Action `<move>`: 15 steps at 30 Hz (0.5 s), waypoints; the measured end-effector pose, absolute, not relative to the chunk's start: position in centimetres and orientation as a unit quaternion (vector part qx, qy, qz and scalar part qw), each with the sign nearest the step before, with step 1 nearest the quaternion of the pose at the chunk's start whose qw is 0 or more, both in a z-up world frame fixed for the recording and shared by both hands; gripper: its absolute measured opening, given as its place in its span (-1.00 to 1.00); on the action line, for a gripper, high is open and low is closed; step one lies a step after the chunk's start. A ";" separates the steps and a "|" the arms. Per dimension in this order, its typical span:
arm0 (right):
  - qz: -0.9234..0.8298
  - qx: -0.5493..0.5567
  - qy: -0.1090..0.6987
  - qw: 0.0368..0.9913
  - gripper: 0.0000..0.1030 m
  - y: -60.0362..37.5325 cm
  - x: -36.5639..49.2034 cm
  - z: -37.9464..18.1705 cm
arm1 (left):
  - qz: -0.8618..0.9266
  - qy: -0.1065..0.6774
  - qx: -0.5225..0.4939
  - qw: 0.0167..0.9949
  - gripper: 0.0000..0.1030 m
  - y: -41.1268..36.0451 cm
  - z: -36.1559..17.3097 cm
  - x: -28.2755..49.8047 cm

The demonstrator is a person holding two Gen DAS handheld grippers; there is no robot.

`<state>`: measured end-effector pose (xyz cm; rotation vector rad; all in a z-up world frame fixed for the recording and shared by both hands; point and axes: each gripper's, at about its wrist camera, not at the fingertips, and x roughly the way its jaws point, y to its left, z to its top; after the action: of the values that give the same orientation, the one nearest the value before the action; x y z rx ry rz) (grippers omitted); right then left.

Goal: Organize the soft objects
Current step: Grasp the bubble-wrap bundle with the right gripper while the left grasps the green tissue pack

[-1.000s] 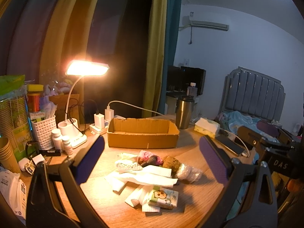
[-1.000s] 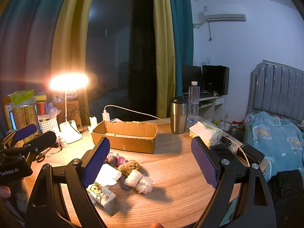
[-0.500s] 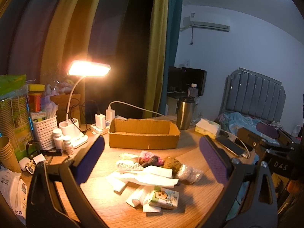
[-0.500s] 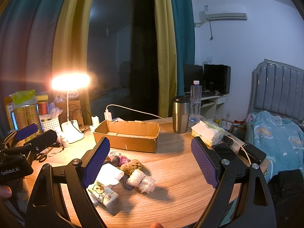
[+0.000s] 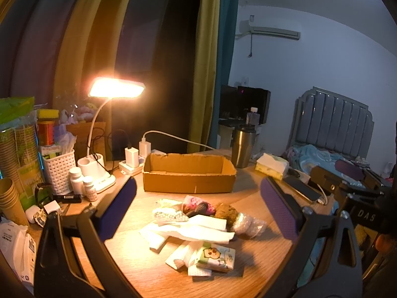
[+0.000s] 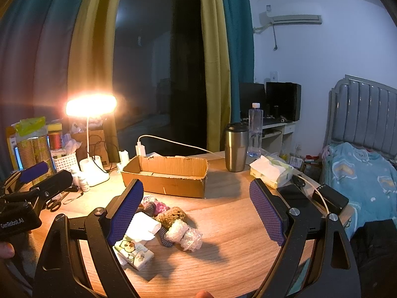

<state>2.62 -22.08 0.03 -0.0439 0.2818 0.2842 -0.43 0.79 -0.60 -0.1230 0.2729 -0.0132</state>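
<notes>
A heap of soft things lies on the wooden table: white tissues (image 5: 198, 231), a small tissue pack (image 5: 215, 259) with a cartoon print, a brown sponge (image 5: 225, 212), a pink knitted piece (image 5: 196, 202) and bubble wrap (image 5: 248, 224). Behind them stands an open cardboard box (image 5: 188, 173). My left gripper (image 5: 198, 206) is open and empty, above the heap. My right gripper (image 6: 196, 213) is open and empty, over the same heap; there the sponge (image 6: 173, 217), bubble wrap (image 6: 184, 233), tissue pack (image 6: 134, 250) and box (image 6: 166, 173) show.
A lit desk lamp (image 5: 116, 90), a white basket (image 5: 59, 166), pill bottles (image 5: 79, 181) and paper cups (image 5: 10, 198) crowd the left side. A steel tumbler (image 6: 235, 150), a tissue box (image 6: 269, 171), a phone (image 5: 301, 190) and a cable sit on the right. A bed (image 6: 362, 168) lies beyond.
Both grippers have shifted slightly toward the heap; the heap and box appear a little closer. Nothing on the table has moved.
</notes>
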 end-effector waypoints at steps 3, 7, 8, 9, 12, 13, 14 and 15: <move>0.138 -0.022 0.147 0.979 0.74 -22.2 3.0 -0.6 | -0.003 0.147 -0.058 0.987 0.95 0.8 -1.2 -0.2; 0.133 -0.019 0.158 0.978 0.74 -22.7 3.8 -1.3 | -0.001 0.176 -0.054 0.983 0.95 0.9 -2.8 0.6; 0.131 -0.018 0.162 0.978 0.74 -23.0 4.1 -1.6 | -0.001 0.184 -0.054 0.981 0.95 0.9 -3.3 0.9; 0.130 -0.018 0.166 0.977 0.74 -23.2 4.3 -1.8 | -0.001 0.191 -0.053 0.980 0.95 0.9 -3.7 1.1; 0.127 -0.018 0.179 0.975 0.74 -23.4 5.1 -2.6 | 0.000 0.209 -0.054 0.976 0.95 1.2 -4.8 1.9; 0.127 -0.019 0.186 0.974 0.74 -23.4 5.5 -3.0 | 0.001 0.217 -0.055 0.975 0.95 1.3 -5.2 2.2; 0.127 -0.020 0.191 0.973 0.74 -23.4 5.7 -3.3 | 0.003 0.225 -0.058 0.973 0.95 1.4 -5.6 2.6; 0.128 -0.021 0.196 0.972 0.74 -23.3 6.0 -3.5 | 0.004 0.231 -0.060 0.971 0.95 1.5 -5.9 2.9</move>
<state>6.05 -23.35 -3.53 -0.0433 0.3954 0.2579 2.93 1.50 -5.92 -0.1207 0.4662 0.0076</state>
